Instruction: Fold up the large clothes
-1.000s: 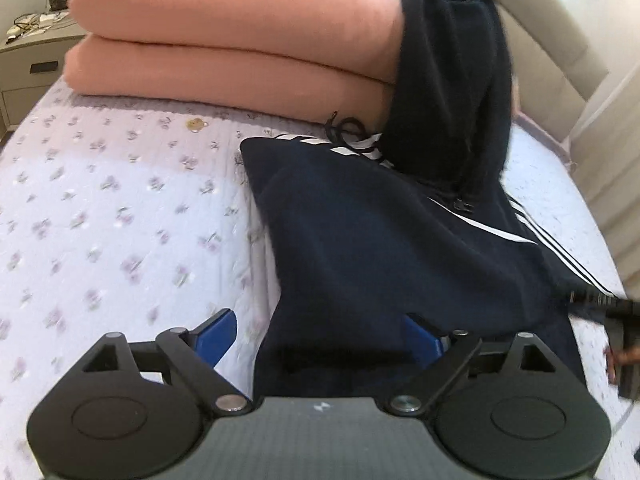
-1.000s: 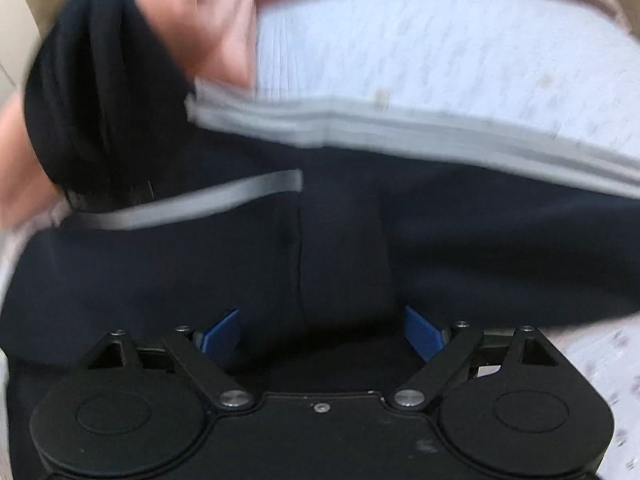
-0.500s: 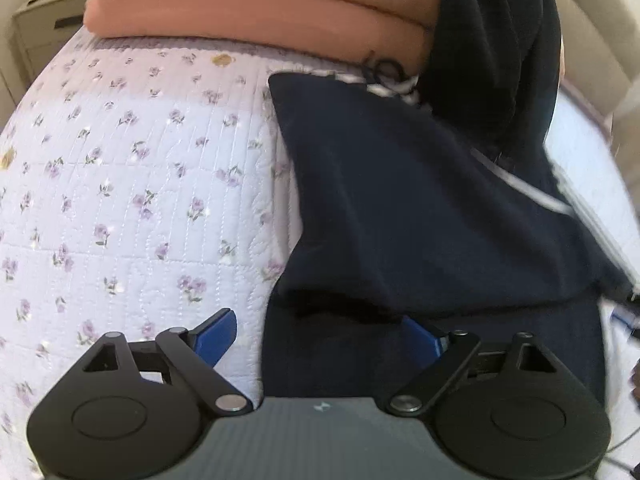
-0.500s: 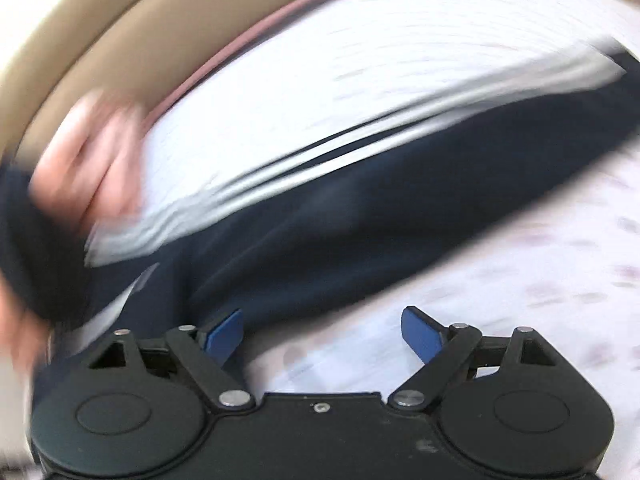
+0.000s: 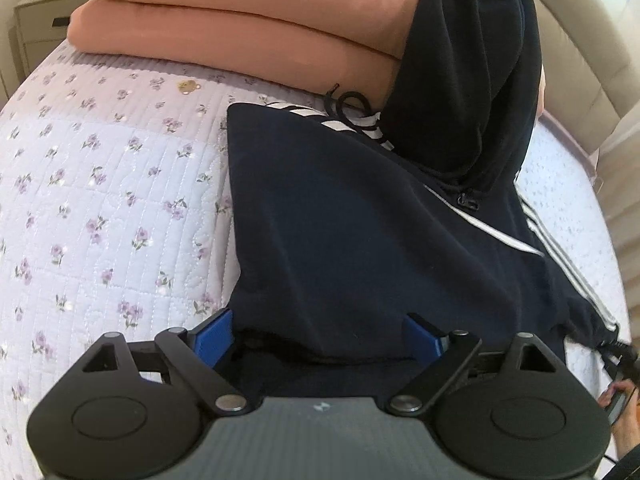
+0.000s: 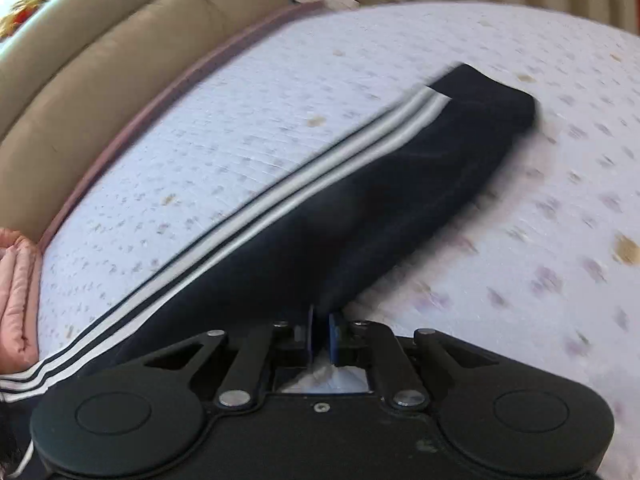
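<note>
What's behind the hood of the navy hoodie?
The hood leans on stacked peach blankets, which continue behind it. A beige padded headboard shows further back. The blankets' right end is mostly covered.

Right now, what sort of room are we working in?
Most likely a bedroom. The navy hoodie lies on a bed with a floral quilted bedspread, a padded beige headboard behind it, folded pink blankets stacked on it, and a nightstand beside it.
</note>
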Demonstrator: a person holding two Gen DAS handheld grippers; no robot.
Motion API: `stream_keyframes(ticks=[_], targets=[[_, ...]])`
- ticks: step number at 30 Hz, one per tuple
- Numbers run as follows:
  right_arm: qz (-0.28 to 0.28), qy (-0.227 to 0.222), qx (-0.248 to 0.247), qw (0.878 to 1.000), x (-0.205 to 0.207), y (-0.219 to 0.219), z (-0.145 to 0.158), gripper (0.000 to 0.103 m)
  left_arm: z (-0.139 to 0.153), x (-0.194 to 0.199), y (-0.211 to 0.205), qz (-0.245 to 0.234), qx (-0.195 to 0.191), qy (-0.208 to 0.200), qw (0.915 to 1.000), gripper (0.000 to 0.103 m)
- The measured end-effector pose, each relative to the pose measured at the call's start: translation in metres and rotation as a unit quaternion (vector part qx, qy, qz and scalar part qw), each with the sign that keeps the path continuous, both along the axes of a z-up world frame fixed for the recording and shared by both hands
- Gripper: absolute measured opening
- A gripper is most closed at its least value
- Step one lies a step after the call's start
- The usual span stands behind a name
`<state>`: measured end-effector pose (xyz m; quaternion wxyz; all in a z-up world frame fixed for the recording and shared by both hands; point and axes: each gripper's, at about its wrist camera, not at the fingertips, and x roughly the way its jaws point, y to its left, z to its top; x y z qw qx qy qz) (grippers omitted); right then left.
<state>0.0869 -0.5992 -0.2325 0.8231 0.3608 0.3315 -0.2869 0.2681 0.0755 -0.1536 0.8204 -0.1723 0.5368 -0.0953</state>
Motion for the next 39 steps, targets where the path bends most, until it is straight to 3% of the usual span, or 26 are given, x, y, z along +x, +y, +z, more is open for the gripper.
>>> stream_keyframes(ticks=[3, 5, 8, 12, 14, 17, 21, 25, 29, 32, 35, 39], targets=[[-0.015, 0.001, 0.008, 1.0, 0.001, -0.004, 0.002, 0.005, 0.001, -0.002, 0.008, 0.005, -0.013, 0.009, 0.9999, 0.091], [-0.028, -0.029, 0.026, 0.999, -0.005, -0.011, -0.002, 0.024, 0.002, -0.003, 0.011, 0.006, -0.019, 0.009, 0.9998, 0.091], [-0.062, -0.101, 0.071, 0.99, -0.014, -0.039, -0.012, 0.041, 0.006, -0.005, 0.013, 0.014, -0.033, 0.004, 0.9993, 0.091], [-0.106, -0.15, 0.105, 0.977, -0.015, -0.071, -0.026, 0.036, 0.011, -0.008, 0.012, 0.018, -0.038, -0.004, 0.9991, 0.091], [-0.127, -0.131, 0.103, 0.978, -0.012, -0.077, -0.024, 0.006, 0.014, -0.009, 0.011, 0.017, -0.038, -0.011, 0.9991, 0.091], [-0.111, -0.097, 0.04, 0.988, -0.001, -0.07, -0.009, 0.006, 0.016, -0.01, 0.009, 0.019, -0.039, -0.015, 0.9989, 0.091], [-0.087, -0.144, 0.004, 0.986, 0.01, -0.054, 0.036, 0.007, 0.019, -0.01, 0.01, 0.025, -0.047, -0.021, 0.9984, 0.091], [-0.011, -0.229, -0.045, 0.972, 0.028, -0.015, 0.114, 0.007, 0.027, -0.012, 0.009, 0.023, -0.044, -0.037, 0.9981, 0.091], [0.114, -0.333, -0.067, 0.933, 0.039, 0.071, 0.193, 0.007, 0.035, -0.016, 0.012, 0.028, -0.058, -0.05, 0.9967, 0.091], [0.228, -0.374, -0.06, 0.897, 0.048, 0.157, 0.218, 0.007, 0.037, -0.021, 0.016, 0.032, -0.07, -0.057, 0.9954, 0.091], [0.334, -0.34, -0.042, 0.878, 0.066, 0.244, 0.194, 0.008, 0.034, -0.027, 0.025, 0.039, -0.077, -0.056, 0.9947, 0.091], [0.426, -0.192, 0.023, 0.884, 0.099, 0.336, 0.081, 0.01, 0.024, -0.036, 0.04, 0.055, -0.086, -0.043, 0.9939, 0.091]])
